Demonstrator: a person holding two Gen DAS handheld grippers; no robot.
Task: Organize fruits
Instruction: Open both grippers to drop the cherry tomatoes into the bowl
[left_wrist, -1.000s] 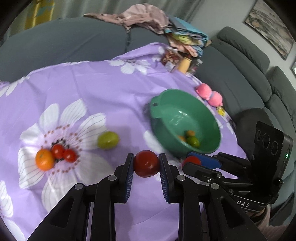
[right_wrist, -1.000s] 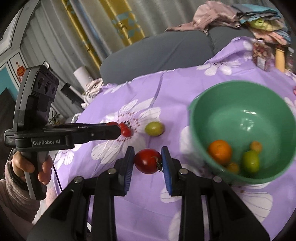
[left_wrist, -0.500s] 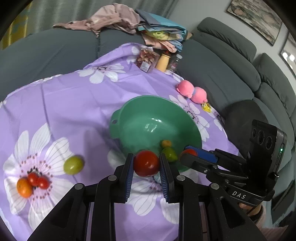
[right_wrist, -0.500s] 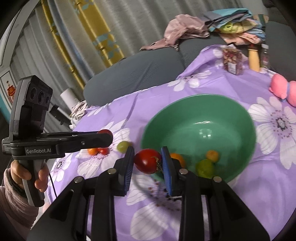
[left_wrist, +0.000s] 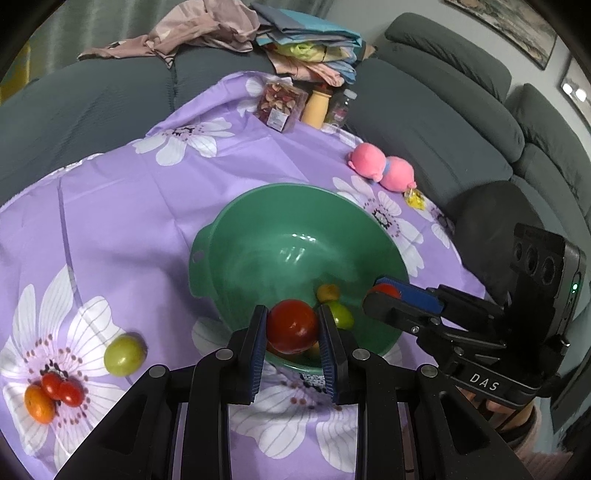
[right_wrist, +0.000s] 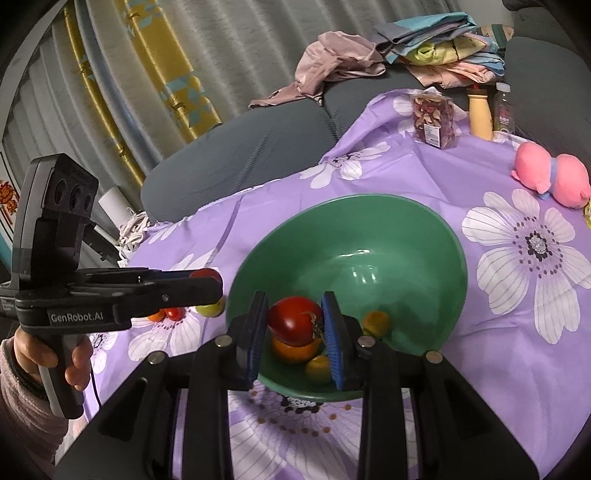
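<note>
glossy plastic bowl (left_wrist: 236, 236), smooth purple cloth (left_wrist: 122, 206), plush pink toy (left_wrist: 382, 170)

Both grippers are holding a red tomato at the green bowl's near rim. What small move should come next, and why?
Probably ease the left gripper a little further over the green bowl, then open it: its red tomato sits over the near rim, with small fruits directly below.

Green bowl (left_wrist: 207, 258), purple cloth (left_wrist: 122, 206) with white flowers, red tomatoes (left_wrist: 291, 325), pink plush toy (left_wrist: 380, 171) upper right.
</note>
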